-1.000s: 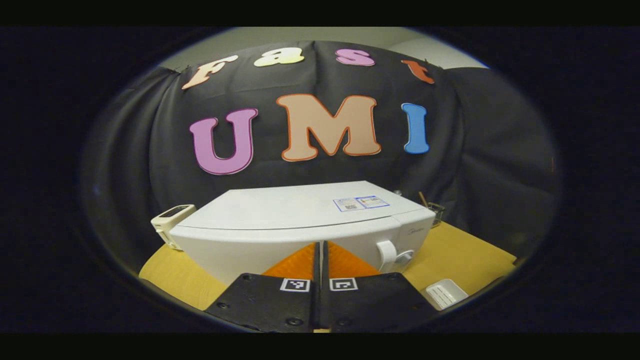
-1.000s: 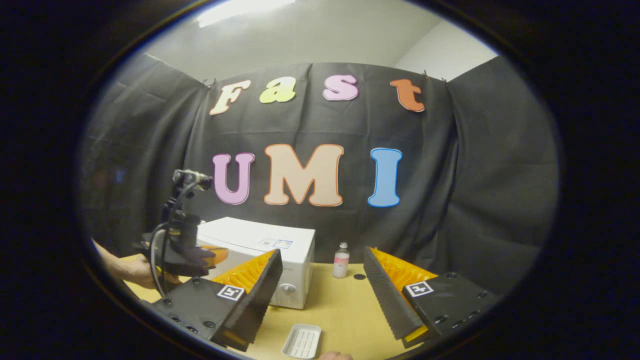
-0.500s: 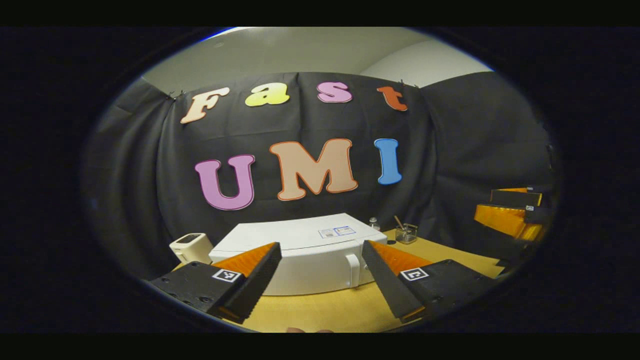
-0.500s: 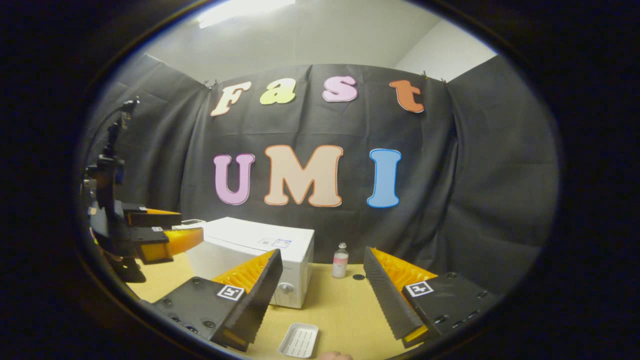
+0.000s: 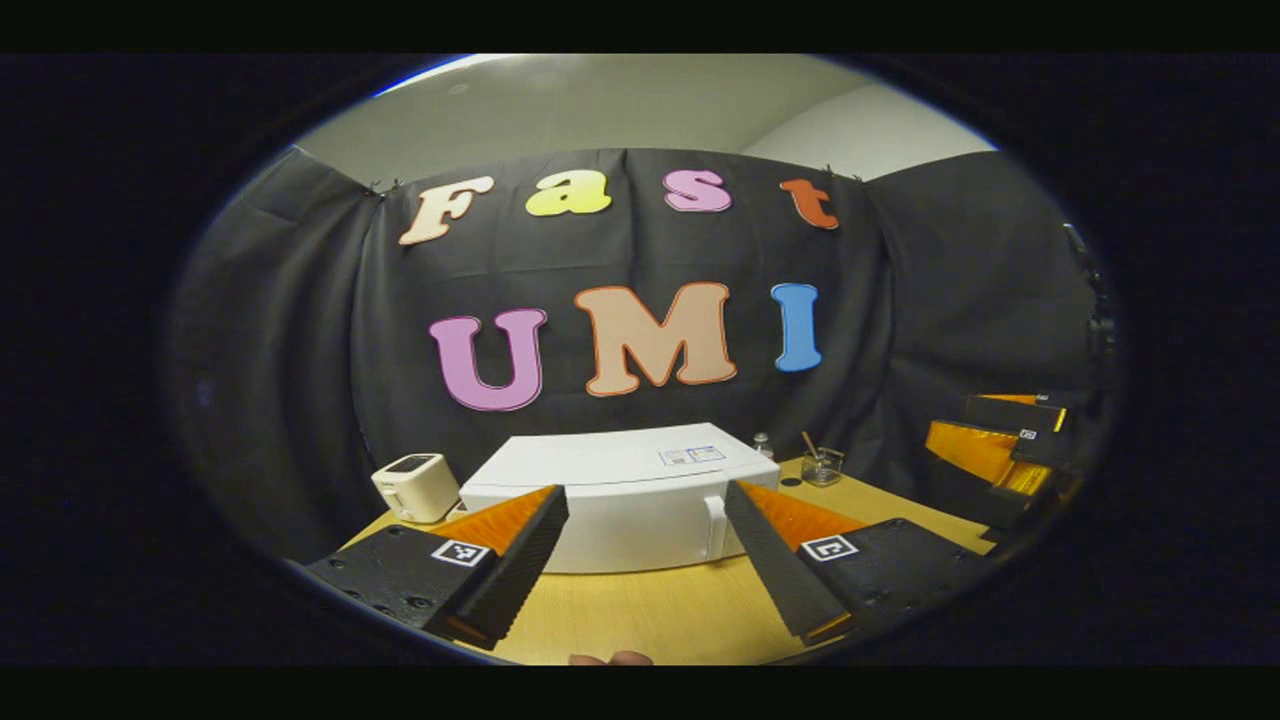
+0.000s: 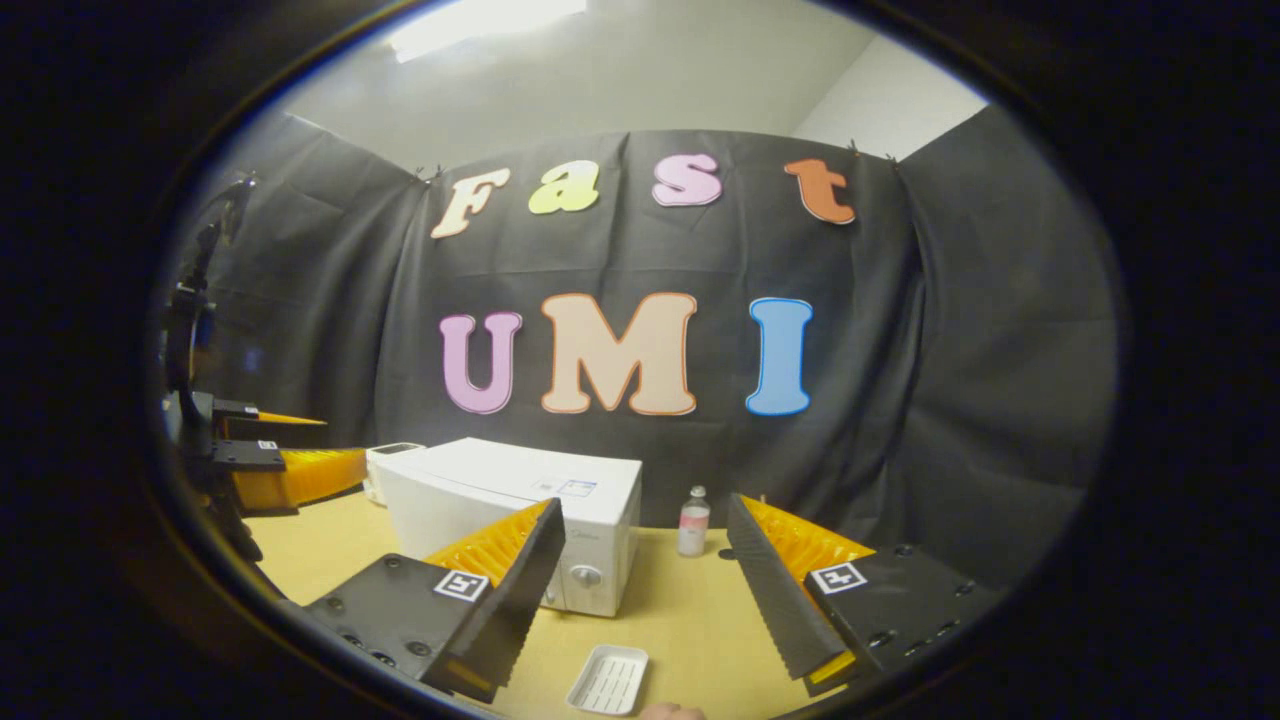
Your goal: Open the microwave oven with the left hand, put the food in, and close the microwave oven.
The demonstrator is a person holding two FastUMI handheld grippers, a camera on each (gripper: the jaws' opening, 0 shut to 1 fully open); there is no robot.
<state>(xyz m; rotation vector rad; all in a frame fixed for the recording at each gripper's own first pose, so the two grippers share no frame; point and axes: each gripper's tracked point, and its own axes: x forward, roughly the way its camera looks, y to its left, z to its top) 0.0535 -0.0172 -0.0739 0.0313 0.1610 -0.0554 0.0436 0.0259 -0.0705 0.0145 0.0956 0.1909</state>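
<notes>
Both grippers held spread before the shut microwave.

The microwave (image 5: 620, 500) sits on the table (image 6: 690, 620), door closed, top sticker unreadable. Left gripper (image 5: 645, 560) and right gripper (image 6: 645, 590) grip nothing. A white tray (image 6: 607, 680) lies near; a small bottle (image 6: 693, 523) stands beside the oven.

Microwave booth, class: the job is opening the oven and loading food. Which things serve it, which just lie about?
Belong:
microwave
its door handle
white tray
left gripper
right gripper

Lying about:
small bottle
glass jar
small white appliance
</notes>
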